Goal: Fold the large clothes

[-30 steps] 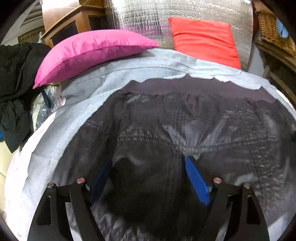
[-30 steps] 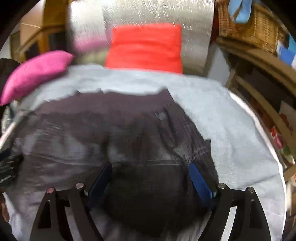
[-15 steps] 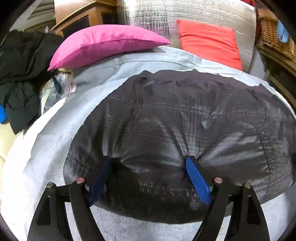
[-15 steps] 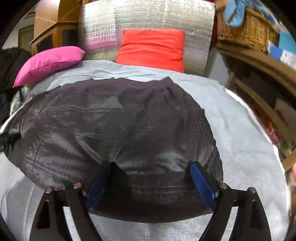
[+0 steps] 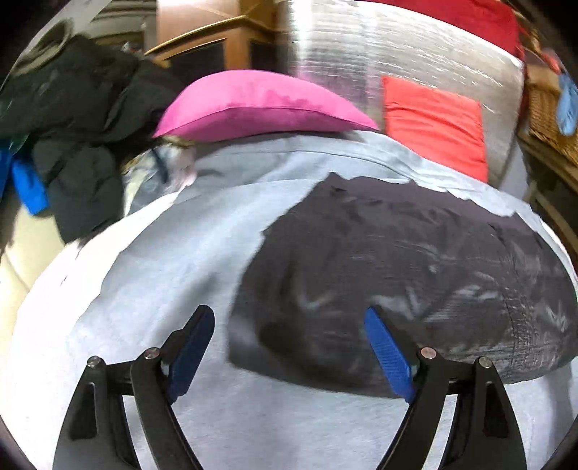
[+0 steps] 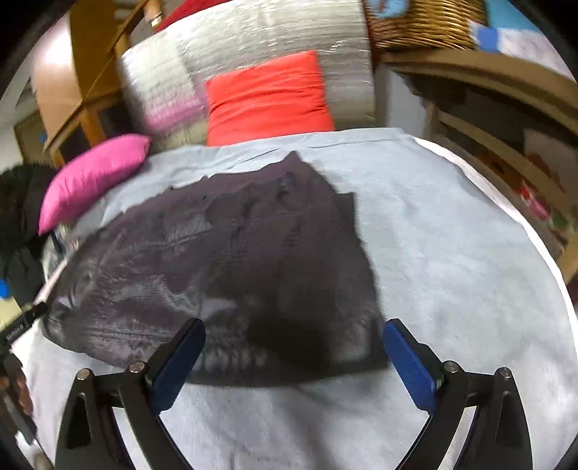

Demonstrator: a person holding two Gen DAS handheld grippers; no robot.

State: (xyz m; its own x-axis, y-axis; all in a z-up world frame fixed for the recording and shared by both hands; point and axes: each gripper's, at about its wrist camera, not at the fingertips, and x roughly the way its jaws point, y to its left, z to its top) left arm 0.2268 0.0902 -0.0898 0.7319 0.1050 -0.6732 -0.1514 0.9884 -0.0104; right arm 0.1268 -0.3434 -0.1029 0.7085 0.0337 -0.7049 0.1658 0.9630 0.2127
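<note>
A dark grey checked garment [image 5: 415,289] lies folded in a rumpled rectangle on the light grey sheet [image 5: 162,253] of a bed. My left gripper [image 5: 287,318] hovers open over the garment's near left corner, and its blue pads [image 5: 386,358] touch no cloth. In the right wrist view the same garment [image 6: 234,260] spreads to the left. My right gripper [image 6: 293,329] hangs over its near right edge with its jaws opening wide. The cloth lies below and between the fingers, and neither pad presses on it.
A pink pillow [image 5: 260,105] and a red pillow [image 6: 267,97] lean at the bed's head against a silver foil panel [image 5: 397,47]. Dark clothes [image 5: 72,119] pile up at the left. A wicker basket [image 6: 422,21] and wooden shelves [image 6: 505,144] stand at the right.
The garment's near half went over onto the far half and now lies flat. Both grippers let go and drew back; the left view swung left, the right view swung right, and both rolled.
</note>
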